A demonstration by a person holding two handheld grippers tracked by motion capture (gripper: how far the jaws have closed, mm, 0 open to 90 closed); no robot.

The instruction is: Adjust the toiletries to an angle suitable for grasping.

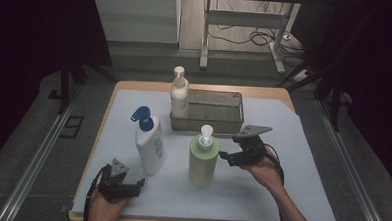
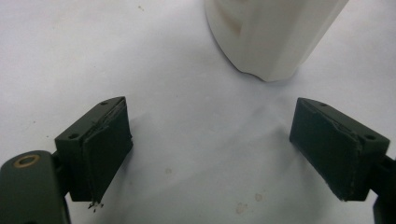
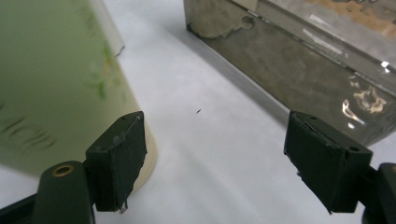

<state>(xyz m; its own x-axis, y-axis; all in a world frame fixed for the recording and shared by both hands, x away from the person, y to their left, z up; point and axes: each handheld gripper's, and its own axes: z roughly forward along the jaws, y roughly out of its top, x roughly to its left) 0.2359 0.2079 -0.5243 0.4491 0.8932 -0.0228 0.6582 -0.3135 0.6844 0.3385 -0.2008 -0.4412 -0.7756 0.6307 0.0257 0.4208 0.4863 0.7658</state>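
Worktop: wooden board, white sheet over most of it, bare wood strip showing along the far edge and the near-left corner. Grey floor on both sides, with a metal rail running along the left side and another rail along the right. Black curtains close off both flanks; dark stand legs at their feet. Beyond the far edge: pale wall panel, wood-toned floor strip, white metal frame of a table with loose cables under it. Light is dim overall, brighter at the back.
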